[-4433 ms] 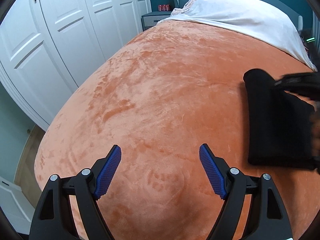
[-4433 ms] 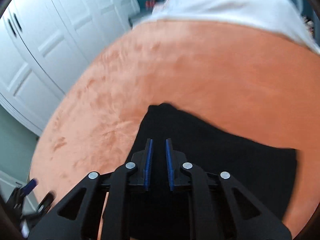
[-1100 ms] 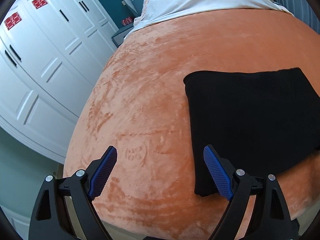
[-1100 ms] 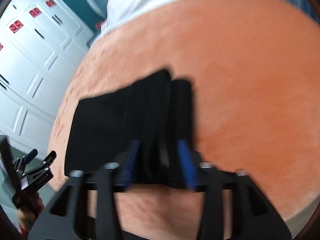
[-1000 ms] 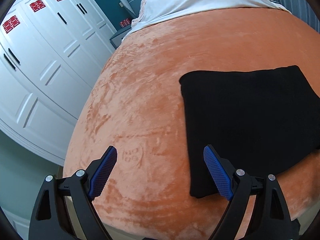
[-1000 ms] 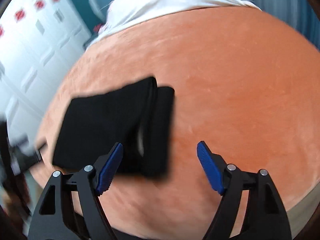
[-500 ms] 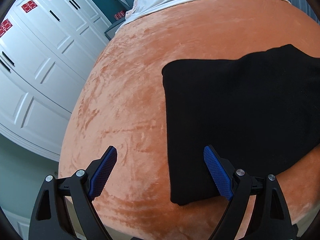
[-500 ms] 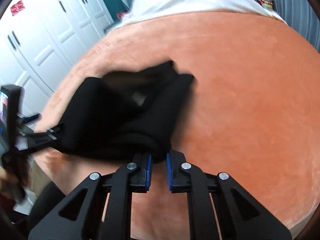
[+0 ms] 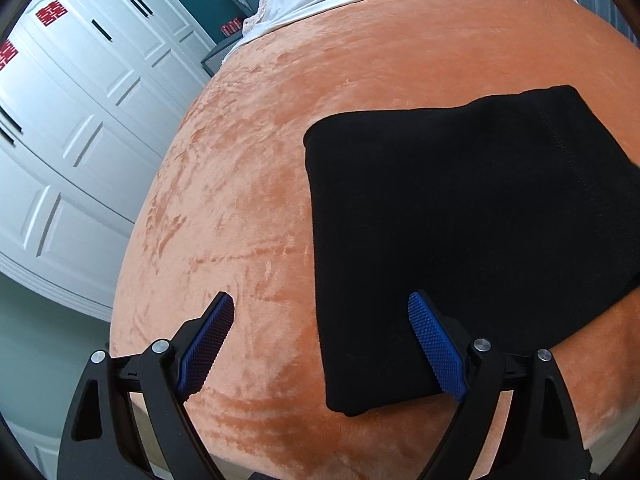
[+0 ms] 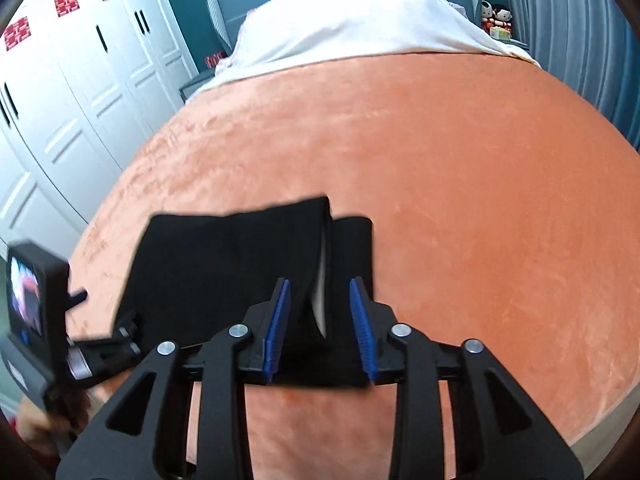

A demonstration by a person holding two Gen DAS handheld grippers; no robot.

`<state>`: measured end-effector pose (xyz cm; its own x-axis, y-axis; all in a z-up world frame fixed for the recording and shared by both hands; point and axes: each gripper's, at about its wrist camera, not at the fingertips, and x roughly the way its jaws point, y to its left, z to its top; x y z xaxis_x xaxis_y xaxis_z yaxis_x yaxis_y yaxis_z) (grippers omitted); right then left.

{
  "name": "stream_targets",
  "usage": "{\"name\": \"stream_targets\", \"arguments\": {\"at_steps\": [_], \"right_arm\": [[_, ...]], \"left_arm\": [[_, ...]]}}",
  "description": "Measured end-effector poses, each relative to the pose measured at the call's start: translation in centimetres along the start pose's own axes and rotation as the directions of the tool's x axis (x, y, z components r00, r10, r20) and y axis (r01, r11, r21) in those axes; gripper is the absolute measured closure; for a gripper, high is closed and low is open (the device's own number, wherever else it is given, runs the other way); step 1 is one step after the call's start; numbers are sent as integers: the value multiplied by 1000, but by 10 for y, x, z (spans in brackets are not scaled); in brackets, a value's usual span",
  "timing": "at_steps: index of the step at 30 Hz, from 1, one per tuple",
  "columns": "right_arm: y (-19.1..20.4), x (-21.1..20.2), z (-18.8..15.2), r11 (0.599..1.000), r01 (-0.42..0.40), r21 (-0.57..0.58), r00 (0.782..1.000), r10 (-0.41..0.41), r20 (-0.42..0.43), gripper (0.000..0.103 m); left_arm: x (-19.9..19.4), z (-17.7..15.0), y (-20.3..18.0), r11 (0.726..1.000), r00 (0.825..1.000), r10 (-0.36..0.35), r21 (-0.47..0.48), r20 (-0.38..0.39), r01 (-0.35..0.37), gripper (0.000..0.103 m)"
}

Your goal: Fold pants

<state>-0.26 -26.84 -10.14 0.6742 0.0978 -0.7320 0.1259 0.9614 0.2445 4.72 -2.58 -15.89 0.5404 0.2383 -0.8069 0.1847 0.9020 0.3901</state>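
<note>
Orange blanket [image 9: 360, 80] covers bed, no containers on it. White sheet [image 10: 360, 24] at far end, white wardrobe [image 9: 80, 120] along left side. Folded black pants [image 9: 460, 220] lie flat on blanket near its near edge. Left gripper [image 9: 320, 344] spread wide, empty, straddling pants' near-left corner. Right gripper [image 10: 320, 332] jaws just been opening, pads clear of cloth, pants' right edge between them. Only right view shows layered fold edge, left handset's screen [image 10: 24, 296], toys [image 10: 496, 16] by curtain.
</note>
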Motion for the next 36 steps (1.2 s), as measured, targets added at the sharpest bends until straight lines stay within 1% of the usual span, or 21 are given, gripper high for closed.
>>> {"name": "stream_targets", "arguments": {"at_steps": [1, 2, 3, 5, 7, 10, 12, 13, 15, 17, 19, 20, 21, 22, 24, 27, 30, 31, 33, 34, 36], "right_arm": [[0, 4, 4, 1000, -22, 22, 1000, 22, -10, 72], [0, 11, 7, 998, -48, 41, 998, 49, -37, 66], [3, 22, 10, 998, -56, 38, 996, 59, -63, 55], [16, 47, 13, 1000, -18, 9, 992, 19, -121, 48], [33, 74, 6, 1000, 18, -3, 985, -18, -172, 48], [34, 95, -7, 1000, 17, 18, 973, -13, -232, 53], [40, 95, -12, 999, 33, -16, 973, -36, -228, 68], [43, 93, -11, 1000, 21, -23, 974, -25, -224, 72], [42, 70, -6, 1000, -22, 2, 982, 22, -189, 88], [40, 50, -1, 999, -35, 27, 989, 39, -145, 88], [37, 46, -7, 1000, -12, 22, 989, 15, -146, 88], [33, 57, -14, 1000, 15, 10, 983, -13, -183, 87], [25, 76, -28, 999, 53, -10, 969, -54, -240, 79], [20, 83, -35, 999, 42, 2, 963, -40, -266, 77], [17, 65, -28, 998, 24, 49, 976, -13, -218, 72], [20, 25, -8, 996, 50, 69, 996, -44, -80, 70], [34, 17, 13, 999, -28, 43, 999, 29, -37, 71], [43, 22, 20, 998, -61, 15, 997, 61, -37, 71], [62, 48, 28, 994, -71, -81, 995, 65, -74, 73], [64, 62, 28, 992, -54, -113, 994, 43, -97, 74], [42, 118, 16, 987, 67, -144, 970, -98, -222, 74]], "left_arm": [[-1, 0, 1, 1000, 1000, -15, -8, -3, 15, 16], [0, 0, 1, 999, 999, -38, -20, -13, 38, 16], [1, 0, 2, 998, 998, -53, -31, -22, 52, 16], [3, 0, 4, 996, 996, -77, -54, -39, 75, 16], [3, -1, 6, 994, 995, -89, -65, -46, 86, 16], [3, -2, 9, 992, 994, -99, -79, -48, 95, 16], [3, -2, 11, 992, 994, -100, -83, -48, 96, 16], [3, -3, 12, 992, 994, -100, -84, -47, 96, 16], [5, -2, 13, 992, 994, -100, -87, -48, 96, 16], [5, -3, 15, 990, 993, -109, -93, -46, 105, 16], [5, -3, 14, 989, 992, -122, -95, -43, 117, 16], [5, -3, 13, 989, 992, -121, -94, -42, 117, 16], [5, -4, 13, 989, 992, -120, -92, -44, 116, 16], [6, -4, 15, 989, 992, -121, -92, -48, 116, 16], [3, -5, 17, 990, 993, -114, -88, -40, 110, 16], [2, -7, 25, 991, 995, -99, -92, -28, 96, 16], [5, -7, 31, 988, 994, -107, -115, -38, 102, 16], [6, -6, 31, 987, 993, -108, -124, -41, 103, 16], [5, -5, 31, 986, 993, -113, -128, -44, 106, 16], [5, -5, 31, 987, 993, -110, -125, -42, 104, 16], [4, -4, 32, 987, 993, -111, -122, -38, 106, 16]]}}
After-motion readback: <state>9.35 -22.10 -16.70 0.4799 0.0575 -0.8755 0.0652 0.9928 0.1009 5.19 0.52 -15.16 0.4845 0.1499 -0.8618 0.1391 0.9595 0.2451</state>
